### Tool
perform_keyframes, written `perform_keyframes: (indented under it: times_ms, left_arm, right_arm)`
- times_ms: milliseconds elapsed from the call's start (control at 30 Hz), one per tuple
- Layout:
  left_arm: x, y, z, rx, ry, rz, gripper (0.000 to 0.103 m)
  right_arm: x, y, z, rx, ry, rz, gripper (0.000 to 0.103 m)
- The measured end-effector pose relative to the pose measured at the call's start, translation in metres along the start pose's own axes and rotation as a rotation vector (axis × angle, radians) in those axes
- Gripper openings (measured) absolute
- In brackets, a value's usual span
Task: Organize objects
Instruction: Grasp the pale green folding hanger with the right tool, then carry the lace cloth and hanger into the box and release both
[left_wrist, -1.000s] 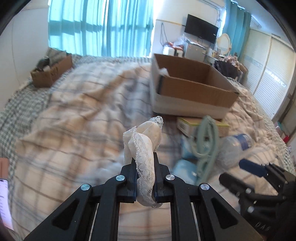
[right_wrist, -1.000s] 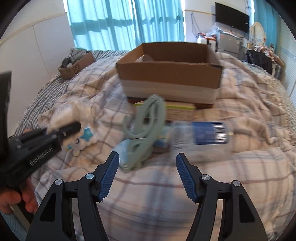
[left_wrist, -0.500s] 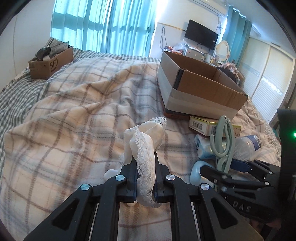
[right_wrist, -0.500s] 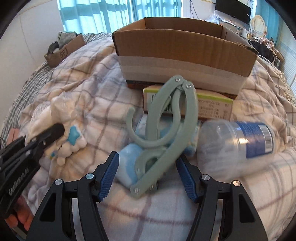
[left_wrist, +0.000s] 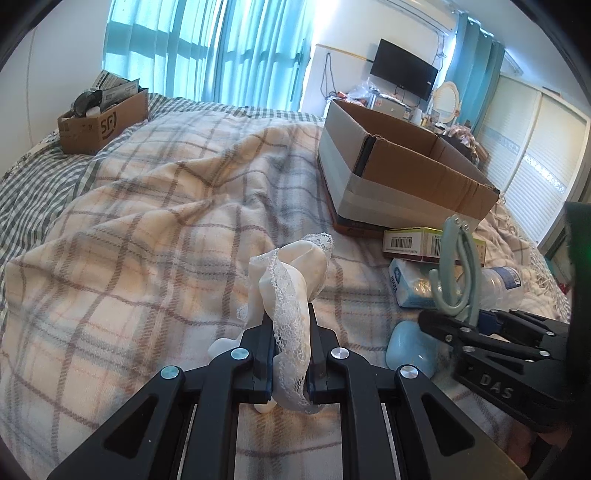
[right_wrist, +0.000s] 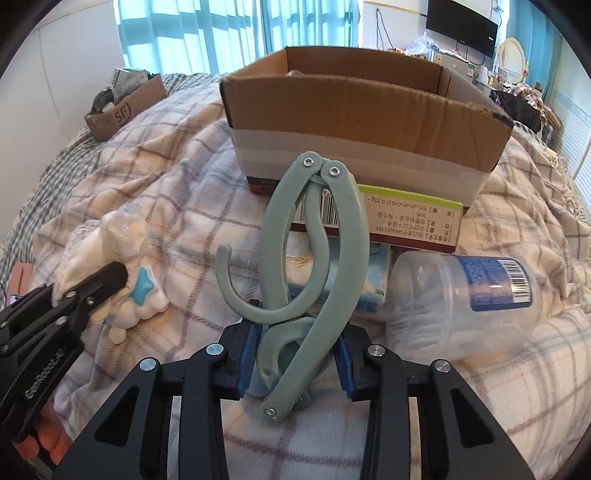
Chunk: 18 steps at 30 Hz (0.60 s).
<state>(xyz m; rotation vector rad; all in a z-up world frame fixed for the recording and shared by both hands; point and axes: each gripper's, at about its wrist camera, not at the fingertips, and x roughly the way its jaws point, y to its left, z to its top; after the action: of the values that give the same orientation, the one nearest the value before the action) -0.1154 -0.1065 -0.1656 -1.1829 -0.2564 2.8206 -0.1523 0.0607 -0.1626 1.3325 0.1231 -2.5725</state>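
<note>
Right wrist view: right gripper (right_wrist: 293, 354) jaws closing around the green folding hanger (right_wrist: 314, 266); left gripper (left_wrist: 290, 354) pinches a lace-trimmed cloth (left_wrist: 291, 280).

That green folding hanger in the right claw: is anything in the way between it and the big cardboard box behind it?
Yes, low things. The right gripper is closing around the green hanger. Between it and the big cardboard box lie a tissue pack and a flat yellow-green carton against the box's wall. The open top looks clear.

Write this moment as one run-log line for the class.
left gripper: shut on lace cloth | right gripper: closing around green folding hanger | cardboard box: behind
</note>
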Motion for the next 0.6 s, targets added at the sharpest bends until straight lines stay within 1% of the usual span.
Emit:
perform_keyframes:
  times_ms: [200, 300, 433, 600]
  left_arm:
    - [-0.015, -0.001, 0.001, -0.032, 0.011, 0.018, 0.012]
    - [-0.030, -0.006, 0.003, -0.018, -0.005, 0.037, 0.012]
    - [-0.048, -0.010, 0.007, -0.046, -0.015, 0.012, 0.012]
    - [-0.070, -0.026, 0.011, -0.029, -0.038, 0.008, 0.012]
  right_arm:
    - [-0.027, 0.000, -0.003, -0.008, -0.040, 0.022, 0.033]
    - [-0.042, -0.001, -0.005, -0.007, -0.057, 0.032, 0.031]
    - [-0.064, -0.002, -0.007, -0.008, -0.089, 0.047, 0.031]
    - [-0.088, -0.002, -0.010, -0.008, -0.131, 0.062, 0.031]
